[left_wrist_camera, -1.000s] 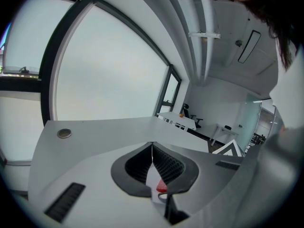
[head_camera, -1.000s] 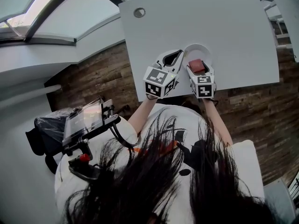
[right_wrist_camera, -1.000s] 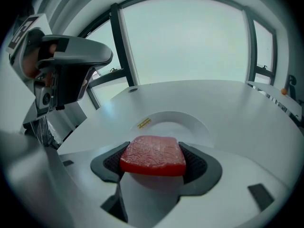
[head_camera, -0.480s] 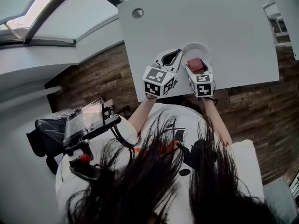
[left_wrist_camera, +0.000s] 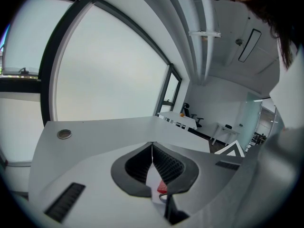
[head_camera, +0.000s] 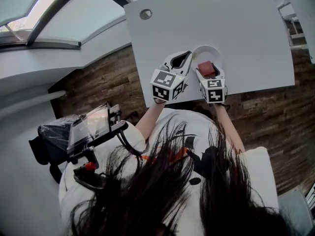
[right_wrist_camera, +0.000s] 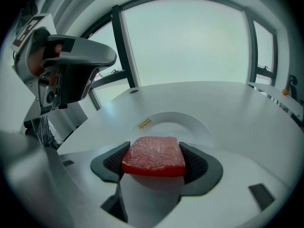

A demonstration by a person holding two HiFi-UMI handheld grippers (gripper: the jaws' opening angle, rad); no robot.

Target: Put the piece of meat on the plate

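A red piece of meat (right_wrist_camera: 155, 155) is gripped flat between the ribbed black pads (right_wrist_camera: 115, 162) of the right gripper (right_wrist_camera: 155, 161), whose jaws are closed on its two sides. The meat is held over the near part of a round white plate (right_wrist_camera: 192, 123), which is set on a white table (head_camera: 241, 28) near its near edge. Whether the meat touches the plate cannot be told. A small yellow label (right_wrist_camera: 144, 123) is seen on the plate's left rim.

The left gripper (left_wrist_camera: 152, 148) is held just left of the right one, over the table and beside the plate. Its jaws are shut together, pad against pad, with nothing between them. In the right gripper view it is seen at the far left, raised above the table.

A round metal grommet (head_camera: 146, 14) is set in the table's far left corner. Large windows (right_wrist_camera: 190, 37) are seen beyond the table in both gripper views. In the head view, dark wooden flooring (head_camera: 103, 77) is shown below the table, and a screen on a black mount (head_camera: 88, 127) is seen to the left of the person, whose dark hair (head_camera: 162, 191) fills the lower part of the view.
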